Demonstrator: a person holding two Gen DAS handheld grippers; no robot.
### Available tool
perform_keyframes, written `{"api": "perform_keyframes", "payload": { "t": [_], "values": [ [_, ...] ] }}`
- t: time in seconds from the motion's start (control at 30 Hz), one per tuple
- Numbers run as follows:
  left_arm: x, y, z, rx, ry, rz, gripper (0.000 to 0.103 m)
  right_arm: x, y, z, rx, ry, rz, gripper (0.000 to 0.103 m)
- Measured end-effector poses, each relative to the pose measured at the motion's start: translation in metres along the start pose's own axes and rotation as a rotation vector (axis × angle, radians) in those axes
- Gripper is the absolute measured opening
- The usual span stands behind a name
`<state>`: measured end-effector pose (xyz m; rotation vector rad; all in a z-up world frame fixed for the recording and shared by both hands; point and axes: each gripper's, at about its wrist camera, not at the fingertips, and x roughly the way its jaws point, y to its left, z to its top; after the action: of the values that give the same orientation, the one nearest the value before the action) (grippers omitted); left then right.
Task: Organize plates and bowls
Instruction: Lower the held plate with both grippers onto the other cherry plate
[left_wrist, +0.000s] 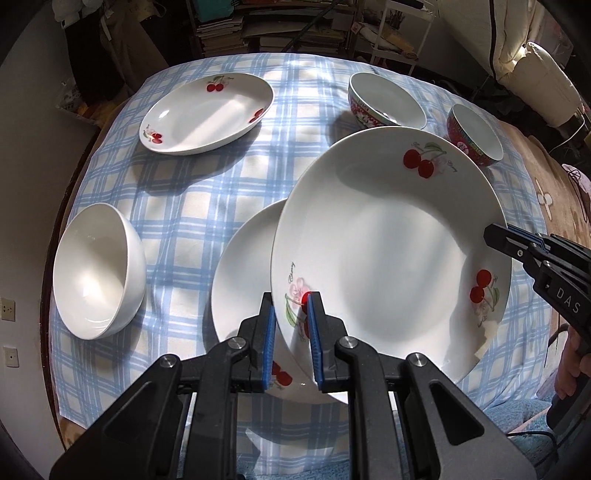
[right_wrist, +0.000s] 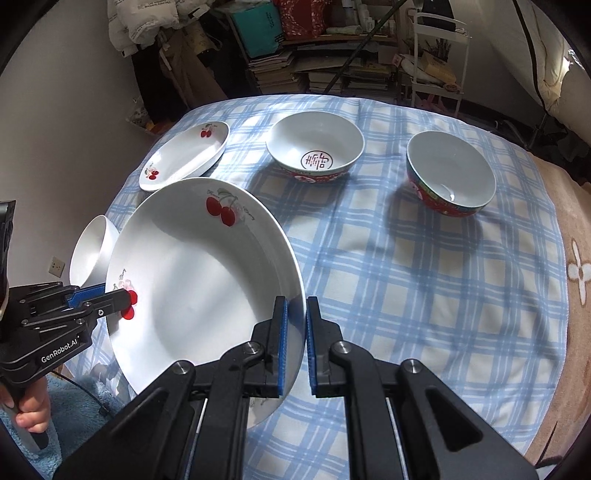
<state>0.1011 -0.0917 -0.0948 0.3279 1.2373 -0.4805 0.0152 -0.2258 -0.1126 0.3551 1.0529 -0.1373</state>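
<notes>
Spanning both jaws, rim-pinched: cherry plate (left_wrist: 388, 258)

Left gripper (left_wrist: 291, 306) clamped on cherry plate (left_wrist: 388, 240) rim, right gripper (left_wrist: 496, 236) gripping opposite rim, second plate (left_wrist: 243, 277) beneath, white bowl (left_wrist: 99, 269) near tablecloth (left_wrist: 192, 206) left edge.

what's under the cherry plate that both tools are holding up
Another white plate lies on the checked cloth beneath the raised cherry plate, poking out at its left. Most of it is covered, so anything else underneath cannot be seen.

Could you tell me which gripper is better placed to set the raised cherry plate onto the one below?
Left: the left gripper clamps the raised plate right above the lower plate.
</notes>
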Motion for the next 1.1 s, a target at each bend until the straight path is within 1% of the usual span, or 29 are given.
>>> {"api": "perform_keyframes", "payload": {
  "t": [0.37, 0.47, 0.63, 0.87, 1.1],
  "values": [
    [0.000, 0.026, -0.015, -0.037, 0.012, 0.011, 0.016, 0.015, 0.030, -0.003, -0.029, 0.024, 0.008, 0.011],
    [0.007, 0.035, -0.019, -0.060, 0.030, 0.002, 0.016, 0.021, 0.036, -0.005, -0.025, 0.026, 0.013, 0.011],
    [0.019, 0.046, -0.027, -0.093, 0.055, 0.012, 0.016, 0.032, 0.045, -0.013, -0.023, 0.032, 0.022, 0.011],
    [0.032, 0.048, -0.036, -0.116, 0.083, -0.006, 0.017, 0.038, 0.043, -0.014, -0.010, 0.030, 0.027, 0.011],
    [0.038, 0.049, -0.035, -0.129, 0.089, 0.004, 0.017, 0.047, 0.041, -0.017, -0.002, 0.041, 0.028, 0.011]
  ]
}}
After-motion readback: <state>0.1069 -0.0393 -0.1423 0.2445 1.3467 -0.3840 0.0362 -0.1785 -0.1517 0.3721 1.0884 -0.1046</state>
